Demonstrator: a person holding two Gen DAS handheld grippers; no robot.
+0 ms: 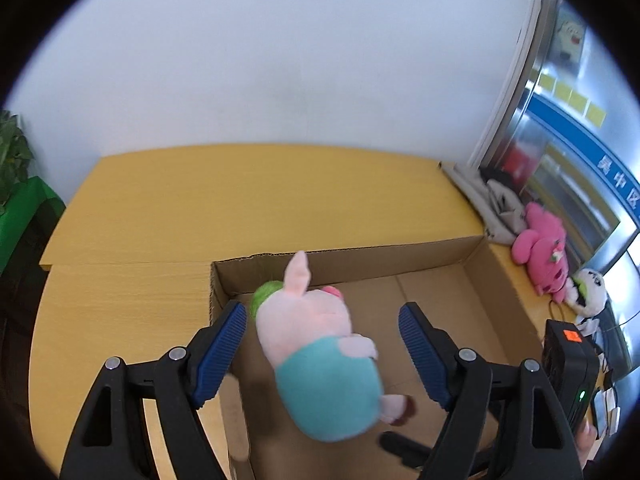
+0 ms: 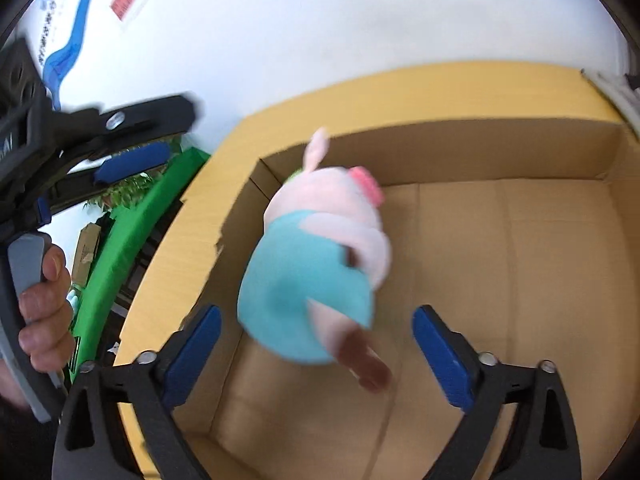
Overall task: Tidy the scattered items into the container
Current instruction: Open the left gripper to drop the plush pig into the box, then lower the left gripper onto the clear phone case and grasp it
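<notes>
1. Right gripper (image 2: 316, 354) is spread wide, nothing pinched; left gripper (image 1: 322, 350) gapes empty too.
2. The pig plush (image 2: 316, 264) is blurred between the pads, over the cardboard box (image 2: 520, 264), looks like mid-drop.
3. Next up, I'd guess: the pink plush (image 1: 542, 248) beside the box.

A yellow wooden table (image 1: 240, 200) against the white wall carries an open cardboard box (image 1: 400, 256), and just beyond the box's right wall lie folded grey cloth (image 1: 488, 200), a pink plush (image 1: 544, 248) and a white plush (image 1: 588, 288).
</notes>
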